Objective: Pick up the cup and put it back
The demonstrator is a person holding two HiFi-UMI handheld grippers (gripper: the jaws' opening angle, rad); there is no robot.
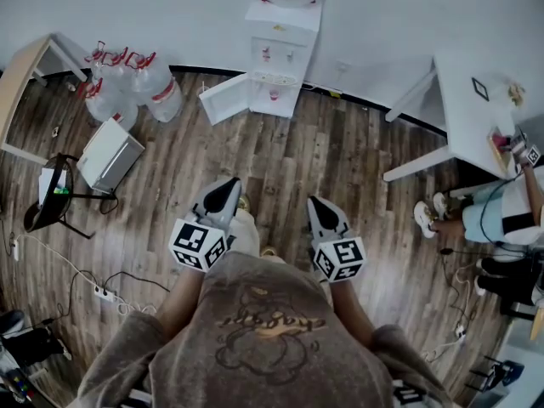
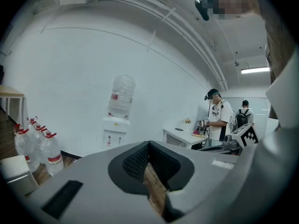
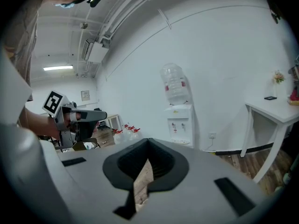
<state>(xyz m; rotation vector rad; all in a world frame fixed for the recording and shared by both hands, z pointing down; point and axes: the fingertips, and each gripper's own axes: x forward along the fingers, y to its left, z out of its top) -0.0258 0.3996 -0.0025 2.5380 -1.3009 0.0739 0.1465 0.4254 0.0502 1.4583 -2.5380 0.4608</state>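
Left gripper [image 1: 226,187] and right gripper [image 1: 318,204]: jaws closed together on both, nothing held, aimed at the water dispenser [image 1: 280,49] well ahead. Cup not surely visible; a small reddish item [image 1: 274,93] in the dispenser's open lower compartment may be it, so step closer and open one gripper's jaws before reaching in. Floor bottles [image 1: 127,87] and top jug [image 2: 121,97]: fill level unreadable

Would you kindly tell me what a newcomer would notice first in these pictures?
Two grey grippers, the left gripper and right gripper, both shut and empty, point ahead over the wooden floor. Beyond them a white water dispenser stands against the wall, door open, with red-capped water bottles clustered to its left.
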